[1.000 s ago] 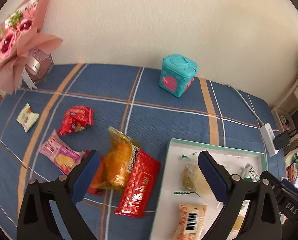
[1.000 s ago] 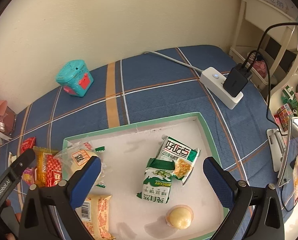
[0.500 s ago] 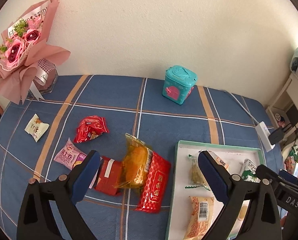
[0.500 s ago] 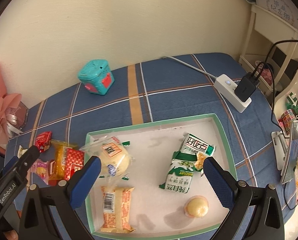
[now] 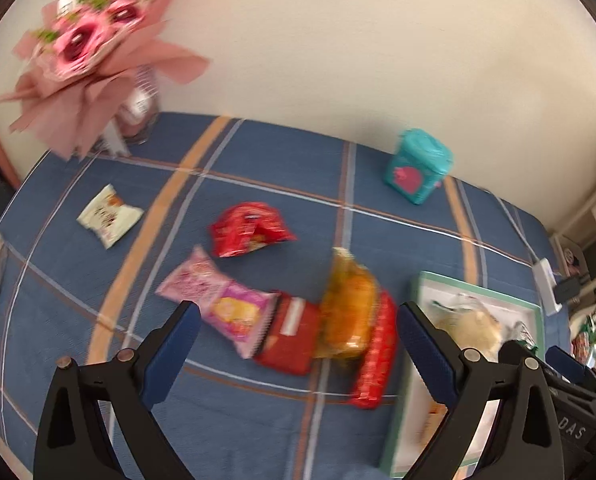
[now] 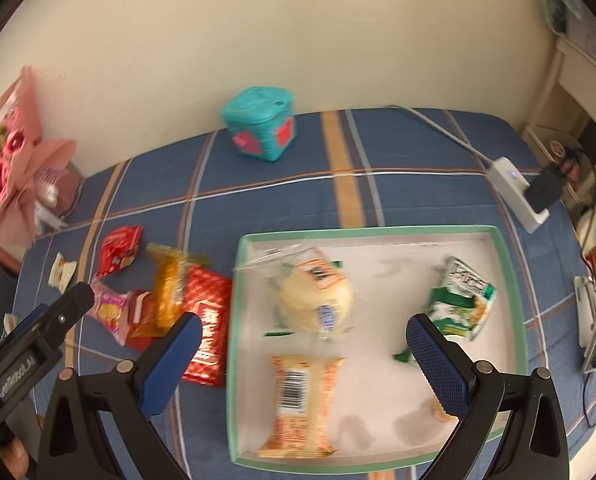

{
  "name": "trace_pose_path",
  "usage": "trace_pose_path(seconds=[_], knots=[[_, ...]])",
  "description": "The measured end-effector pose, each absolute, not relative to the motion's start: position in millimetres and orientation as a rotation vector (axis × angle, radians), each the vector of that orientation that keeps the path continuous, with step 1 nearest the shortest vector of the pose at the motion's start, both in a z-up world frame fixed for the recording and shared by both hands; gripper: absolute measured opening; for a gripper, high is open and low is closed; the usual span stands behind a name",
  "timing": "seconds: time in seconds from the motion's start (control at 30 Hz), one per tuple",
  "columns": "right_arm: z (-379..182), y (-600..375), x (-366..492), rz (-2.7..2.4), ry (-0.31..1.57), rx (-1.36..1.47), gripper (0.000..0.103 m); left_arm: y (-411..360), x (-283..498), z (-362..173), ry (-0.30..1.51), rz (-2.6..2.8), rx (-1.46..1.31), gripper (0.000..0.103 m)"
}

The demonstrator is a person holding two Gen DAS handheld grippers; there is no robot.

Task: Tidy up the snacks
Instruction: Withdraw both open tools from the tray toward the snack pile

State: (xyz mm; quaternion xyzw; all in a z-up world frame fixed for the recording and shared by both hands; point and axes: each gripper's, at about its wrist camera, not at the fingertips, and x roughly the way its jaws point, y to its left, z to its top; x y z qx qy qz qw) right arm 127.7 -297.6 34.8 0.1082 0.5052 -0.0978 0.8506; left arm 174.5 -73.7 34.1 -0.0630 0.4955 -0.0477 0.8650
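Left wrist view: my left tongs [image 5: 293, 340] hang spread and empty above the overlapping orange packet [image 5: 348, 308] and red packets [image 5: 374, 356], just beyond the tips. Closing there could pinch two wrappers together or let slick film slip; my right tongs [image 6: 302, 348], also spread, hover over the tray [image 6: 512, 280].

We see a green-rimmed white tray [image 6: 510, 264] lying flat on the right. In it are a round bun in clear wrap [image 6: 314, 296], an orange packet with a barcode [image 6: 302, 400] nearer, and green biscuit packets [image 6: 462, 300] to the right. Left of the tray lie an orange bag [image 5: 348, 308] overlapping a red packet [image 5: 374, 364], another red packet [image 5: 287, 336], a pink packet [image 5: 217, 300], a crumpled red bag [image 5: 249, 232] and, farthest left, a white packet [image 5: 109, 216].
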Motion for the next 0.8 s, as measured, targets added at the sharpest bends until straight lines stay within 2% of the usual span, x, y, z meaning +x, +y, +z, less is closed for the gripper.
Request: trace_pose_path(seconds=[0.4,0.7,0.73,0.8], knots=[[19,-226,145,-0.064,1.1,0.174,0.103,4,176,27,1.088,0.086,-0.227,0.098],[-8,-206,155,-0.064,1.13,0.12,0.102,-9,187,3,1.158,0.039,-0.241,0.098],[-12,-206,157,-0.066,1.138,0.117,0.101,-13,188,0,1.168,0.031,-0.235,0.098],[-20,-205,159,-0.063,1.151,0.118,0.092,-19,191,-7,1.184,0.018,-0.233,0.098]])
